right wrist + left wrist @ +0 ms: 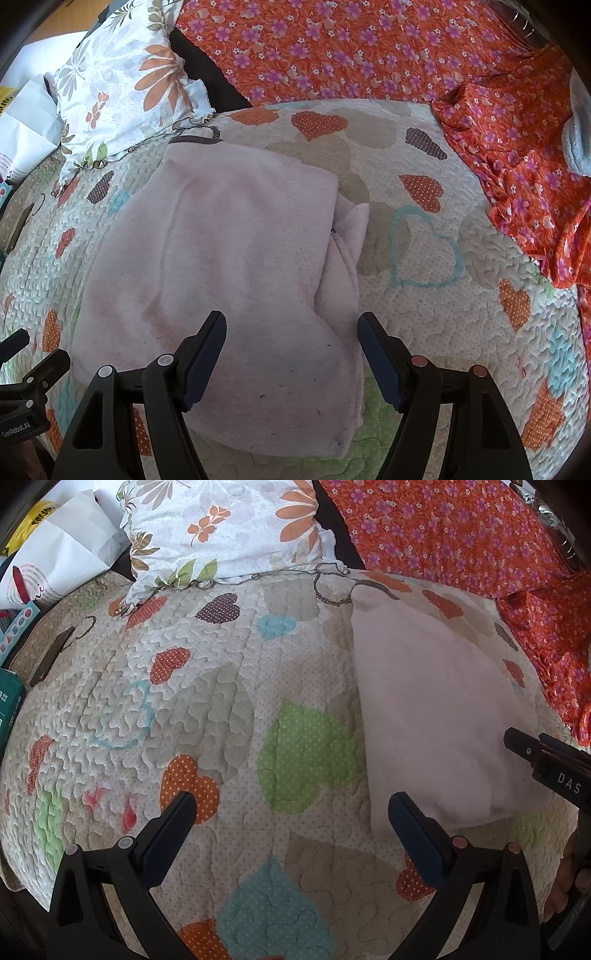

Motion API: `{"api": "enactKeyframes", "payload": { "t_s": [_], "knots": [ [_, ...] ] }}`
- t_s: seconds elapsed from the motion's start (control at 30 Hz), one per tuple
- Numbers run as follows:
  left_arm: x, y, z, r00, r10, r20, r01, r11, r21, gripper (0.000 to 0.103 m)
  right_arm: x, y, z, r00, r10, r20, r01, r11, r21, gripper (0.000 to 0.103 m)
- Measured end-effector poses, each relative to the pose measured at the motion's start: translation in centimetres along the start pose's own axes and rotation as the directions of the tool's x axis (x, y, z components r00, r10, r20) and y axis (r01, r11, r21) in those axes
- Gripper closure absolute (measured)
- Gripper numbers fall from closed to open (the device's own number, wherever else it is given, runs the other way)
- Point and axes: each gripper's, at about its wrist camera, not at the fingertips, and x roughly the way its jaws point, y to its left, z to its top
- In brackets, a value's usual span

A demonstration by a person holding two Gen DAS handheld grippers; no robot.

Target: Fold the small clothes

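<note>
- The pink garment [221, 266] lies flat on the quilt [424, 332], near the quilt's middle in your right wrist view and toward its right side in your left wrist view [436, 716].
- It looks at least partly folded already: one smooth panel lies on top, and a bunched flap, maybe a sleeve or leg, sticks out from under its right edge [347, 243]. I cannot tell what kind of garment it is.
- What seems left, to my eye: tuck that loose flap in and probably fold the piece once more across its length. Whether more clothes wait is not shown.
- Its long axis runs from the near edge of the quilt, by your grippers, away toward the far edge where the pillow [122, 85] sits. The narrower end points to the far edge; the wider end is nearest you.
- Your right gripper [291, 354] is spread wide and holds nothing. It hovers over the garment's near end, its left finger over the cloth and its right finger beside the cloth's right edge.
- Your left gripper [291, 827] is also spread wide and empty, over bare quilt just left of the garment; its right finger sits near the cloth's near left corner.
- Beyond the quilt's far and right edges lies an orange flowered cloth [369, 51]; paper bags [66, 554] stand off the far left corner.
</note>
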Motion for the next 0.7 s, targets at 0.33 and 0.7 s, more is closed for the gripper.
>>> {"api": "enactKeyframes", "payload": {
  "t_s": [0.33,0.7],
  "knots": [
    [0.05,0.04,-0.10,1.000,-0.002,0.000,0.002,1.000,-0.001,0.000,0.03,0.04,-0.06,1.000,-0.001,0.000,0.001,1.000,0.002,0.024],
    [0.30,0.05,-0.13,1.000,-0.011,-0.012,0.011,1.000,-0.007,0.000,0.03,0.01,-0.05,1.000,-0.001,0.000,0.001,1.000,0.001,0.024]
  ]
}}
